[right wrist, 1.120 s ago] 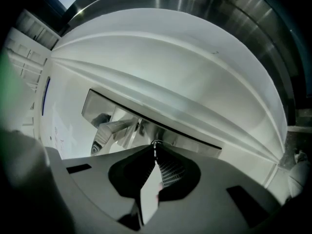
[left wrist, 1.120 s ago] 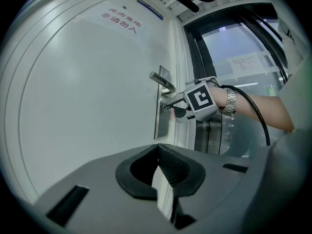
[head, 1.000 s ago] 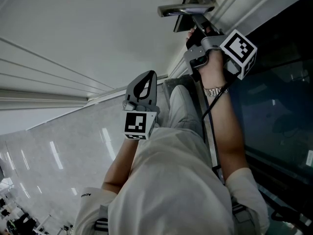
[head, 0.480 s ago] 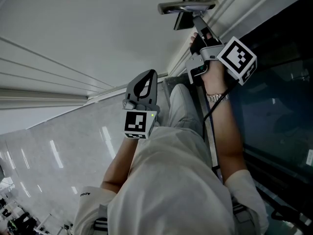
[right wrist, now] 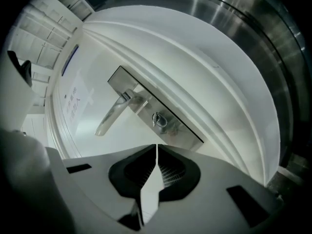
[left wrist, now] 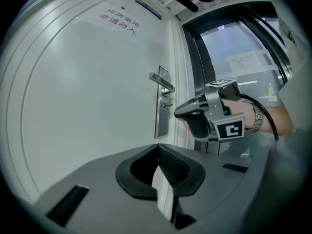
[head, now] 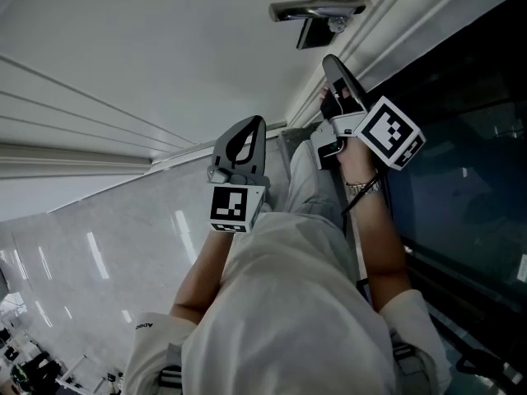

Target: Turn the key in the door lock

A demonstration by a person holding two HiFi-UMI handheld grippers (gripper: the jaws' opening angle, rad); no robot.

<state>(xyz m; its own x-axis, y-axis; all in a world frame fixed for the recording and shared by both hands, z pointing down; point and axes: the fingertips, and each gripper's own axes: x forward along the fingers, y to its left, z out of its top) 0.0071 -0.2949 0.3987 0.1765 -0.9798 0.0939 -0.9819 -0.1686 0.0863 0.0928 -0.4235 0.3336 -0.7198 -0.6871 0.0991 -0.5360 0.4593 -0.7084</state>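
Head view, tongs: the right tongs (head: 333,66) point up at the door (head: 165,48), just short of the lock plate (head: 317,33) that sits under the door handle (head: 317,10). The left tongs (head: 251,130) hang lower, well away from the lock.
Head view, writing: none legible; only the square marker on each cube.
Left gripper view, tongs: the left jaws meet at their tips with nothing between them.
Left gripper view, lock: the key (left wrist: 165,105) sticks out of the plate below the handle, with the right tongs near it but not touching.
Left gripper view, writing: a sign (left wrist: 119,22) carries two lines of red Chinese characters, too small to read with certainty. A blue plate (left wrist: 148,9) above it is unreadable.
Right gripper view, tongs: the jaws are together and empty.
Right gripper view, key: it stands in the keyhole straight ahead, apart from the tips.
Right gripper view, writing: the sign is faint and unreadable.
Step in hand: approaching the key, by my reading.
Doing it well: part the jaws first, line them up flat to the key's bow, close firmly, then roll the wrist about the key's own axis without pulling it out.
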